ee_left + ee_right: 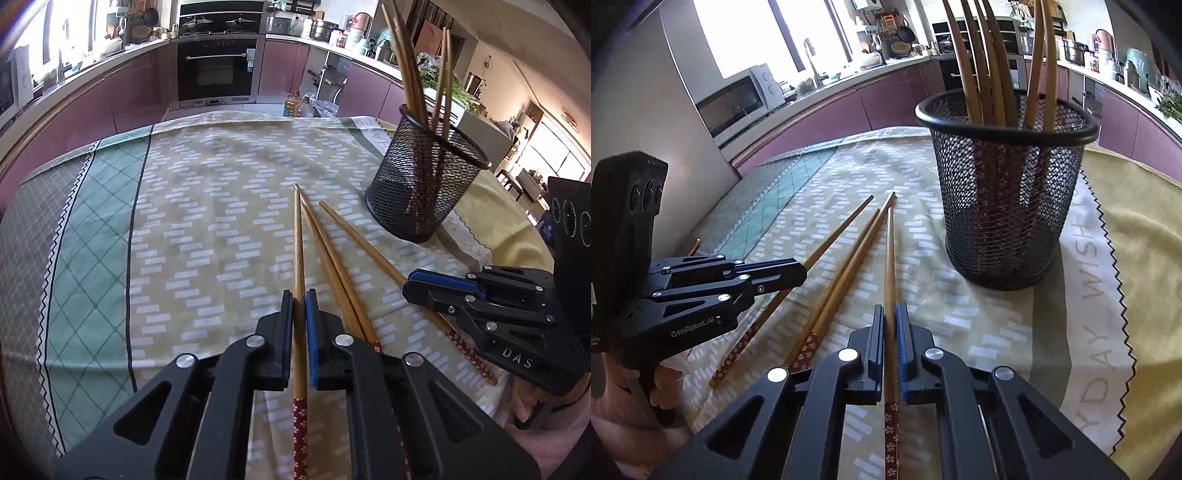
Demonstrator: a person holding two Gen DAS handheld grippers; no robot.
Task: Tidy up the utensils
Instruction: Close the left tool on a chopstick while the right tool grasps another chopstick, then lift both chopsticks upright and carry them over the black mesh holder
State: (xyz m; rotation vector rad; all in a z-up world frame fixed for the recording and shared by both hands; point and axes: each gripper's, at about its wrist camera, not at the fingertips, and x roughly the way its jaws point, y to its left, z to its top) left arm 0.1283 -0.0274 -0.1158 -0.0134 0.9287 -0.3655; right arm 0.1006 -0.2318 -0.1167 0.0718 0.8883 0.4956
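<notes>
tablecloth (92, 221) bare at left; mesh cup (424, 177) far right, already holding chopsticks. two loose chopsticks (842, 273) lie between grippers. left gripper (299, 299) clenched on leftmost chopstick (298, 240); right gripper (890, 314) clenched on rightmost chopstick (890, 251). judgement: lift level, tip upright over rim before release.

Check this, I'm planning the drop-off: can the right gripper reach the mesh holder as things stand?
Probably yes: the right gripper, shut on a chopstick, has only bare tablecloth between it and the mesh holder ahead-right.
</notes>
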